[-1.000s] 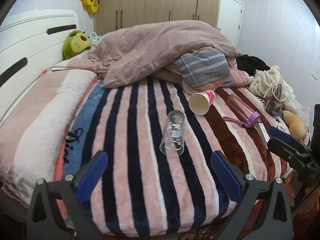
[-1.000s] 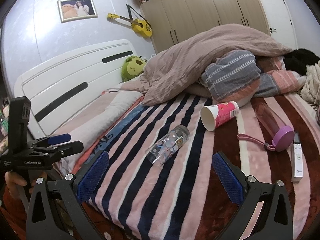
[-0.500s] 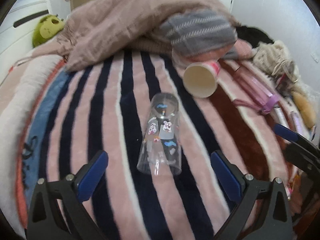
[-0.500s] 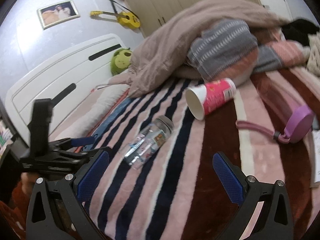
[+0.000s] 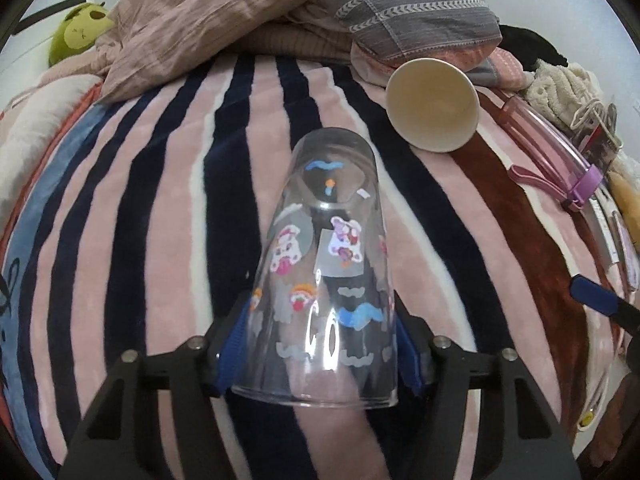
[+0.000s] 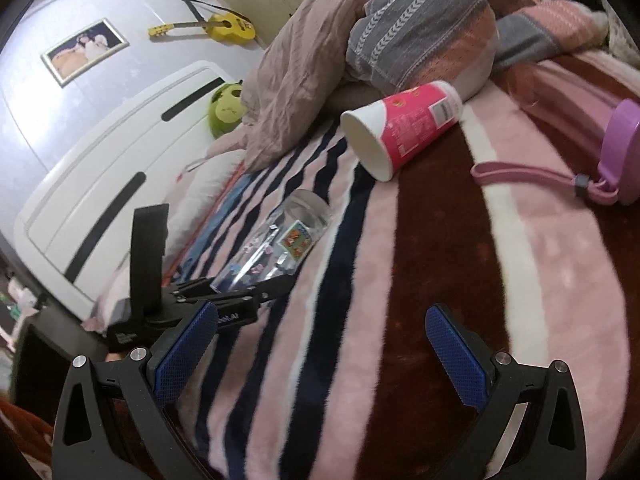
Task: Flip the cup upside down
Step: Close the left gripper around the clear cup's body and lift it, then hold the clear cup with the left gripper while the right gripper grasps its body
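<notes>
A clear glass cup with cartoon stickers (image 5: 325, 280) lies on its side on the striped blanket (image 5: 140, 220), mouth toward the left wrist camera. My left gripper (image 5: 320, 344) has its blue pads against both sides of the cup near the rim. The cup (image 6: 276, 242) and the left gripper (image 6: 240, 296) also show in the right wrist view. A pink paper cup (image 6: 404, 128) lies on its side further back; it shows in the left wrist view (image 5: 432, 104). My right gripper (image 6: 320, 356) is open and empty above the blanket.
A purple-capped bottle with a strap (image 6: 616, 152) lies at the right. A heap of duvet and a grey striped pillow (image 5: 400, 12) fills the back. A green plush toy (image 5: 76, 32) sits by the white headboard (image 6: 100, 184).
My left gripper moved forward to the glass cup and its jaws closed in on the cup's sides. My right gripper moved forward and lower over the blanket, still open.
</notes>
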Tool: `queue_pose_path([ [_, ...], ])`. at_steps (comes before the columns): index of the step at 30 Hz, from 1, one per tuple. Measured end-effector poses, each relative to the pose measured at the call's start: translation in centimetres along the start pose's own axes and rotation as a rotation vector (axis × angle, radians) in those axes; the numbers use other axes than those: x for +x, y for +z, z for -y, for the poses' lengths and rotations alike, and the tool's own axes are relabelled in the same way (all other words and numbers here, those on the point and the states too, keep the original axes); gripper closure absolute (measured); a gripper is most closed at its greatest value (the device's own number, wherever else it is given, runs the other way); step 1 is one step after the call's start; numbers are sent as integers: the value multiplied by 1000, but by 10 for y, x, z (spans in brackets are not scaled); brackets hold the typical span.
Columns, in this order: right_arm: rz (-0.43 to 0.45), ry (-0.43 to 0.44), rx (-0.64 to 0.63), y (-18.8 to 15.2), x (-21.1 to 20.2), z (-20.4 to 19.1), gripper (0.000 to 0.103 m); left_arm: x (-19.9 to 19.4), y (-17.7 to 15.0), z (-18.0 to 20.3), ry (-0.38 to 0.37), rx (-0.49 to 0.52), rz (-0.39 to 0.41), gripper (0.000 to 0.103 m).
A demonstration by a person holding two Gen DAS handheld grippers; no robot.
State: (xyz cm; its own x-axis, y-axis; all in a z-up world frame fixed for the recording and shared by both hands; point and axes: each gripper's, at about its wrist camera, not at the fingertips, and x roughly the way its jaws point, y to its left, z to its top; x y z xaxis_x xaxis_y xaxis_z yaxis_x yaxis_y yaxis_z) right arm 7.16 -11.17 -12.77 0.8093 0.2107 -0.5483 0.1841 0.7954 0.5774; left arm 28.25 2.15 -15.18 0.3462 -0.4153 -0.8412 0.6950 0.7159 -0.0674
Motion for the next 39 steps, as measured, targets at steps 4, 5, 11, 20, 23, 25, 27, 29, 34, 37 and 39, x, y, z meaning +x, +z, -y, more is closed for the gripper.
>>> queue_pose_path([
  [4, -18, 73, 54, -5, 3, -5, 0, -16, -19, -4, -20, -13, -6, 44],
  [5, -25, 100, 67, -7, 4, -9, 0, -22, -28, -6, -26, -17, -8, 44],
  [11, -97, 250, 135, -13, 26, -32, 0, -51, -74, -18, -90, -58, -22, 44],
  [20, -321, 270, 231, -15, 111, -63, 25, -68, -104, -31, -174, -101, 18, 44],
  [23, -397, 178, 258, -15, 140, -64, 39, -67, -103, -36, -204, -111, 27, 45],
  [25, -408, 151, 262, -12, 148, -66, 39, -67, -103, -41, -233, -127, 31, 45],
  [27, -413, 125, 273, -8, 154, -67, 39, -66, -102, -44, -254, -130, 30, 45],
  [29, -421, 108, 319, -6, 161, -64, 39, -65, -102, -44, -257, -120, 31, 45],
  [34, -435, 31, 294, 2, 166, -74, 42, -66, -101, -50, -308, -157, 23, 46],
  [37, -379, 13, 278, 2, 154, -82, 42, -69, -100, -52, -352, -147, 47, 46],
  [39, -326, 2, 244, 5, 142, -89, 42, -70, -96, -52, -409, -160, 51, 46],
])
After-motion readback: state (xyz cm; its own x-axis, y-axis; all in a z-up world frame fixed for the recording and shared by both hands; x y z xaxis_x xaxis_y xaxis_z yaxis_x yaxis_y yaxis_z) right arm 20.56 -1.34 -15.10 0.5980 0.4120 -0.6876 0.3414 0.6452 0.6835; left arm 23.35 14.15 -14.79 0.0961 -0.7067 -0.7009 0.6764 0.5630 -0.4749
